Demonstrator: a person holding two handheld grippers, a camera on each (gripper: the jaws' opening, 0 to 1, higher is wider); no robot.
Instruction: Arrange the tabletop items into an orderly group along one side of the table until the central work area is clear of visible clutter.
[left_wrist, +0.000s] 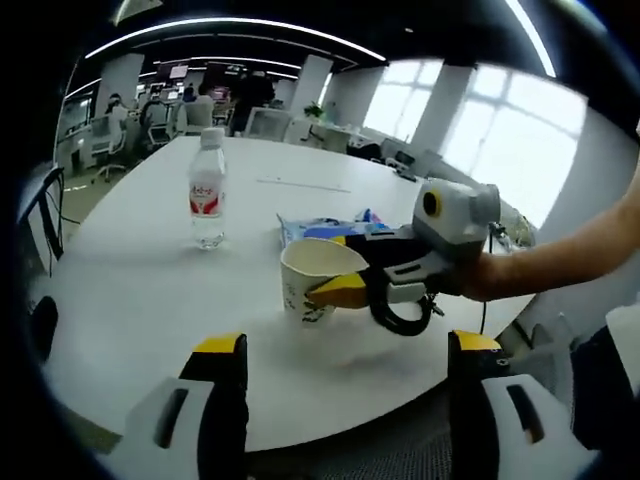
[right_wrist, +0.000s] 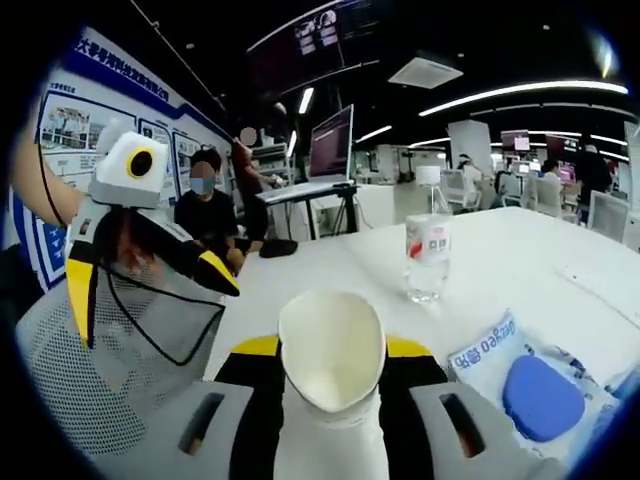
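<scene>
paper cup (left_wrist: 312, 278) on table (left_wrist: 130, 290), bottle (left_wrist: 207, 200) to its left, snack bag (left_wrist: 330, 230) just behind cup

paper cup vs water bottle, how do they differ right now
The paper cup is clamped by the right gripper; the water bottle stands free on the white table. The cup is open-topped and opaque white; the bottle is capped, clear, with a red label. The cup is short and wide; the bottle is taller and slimmer. Both are upright drink containers.
</scene>
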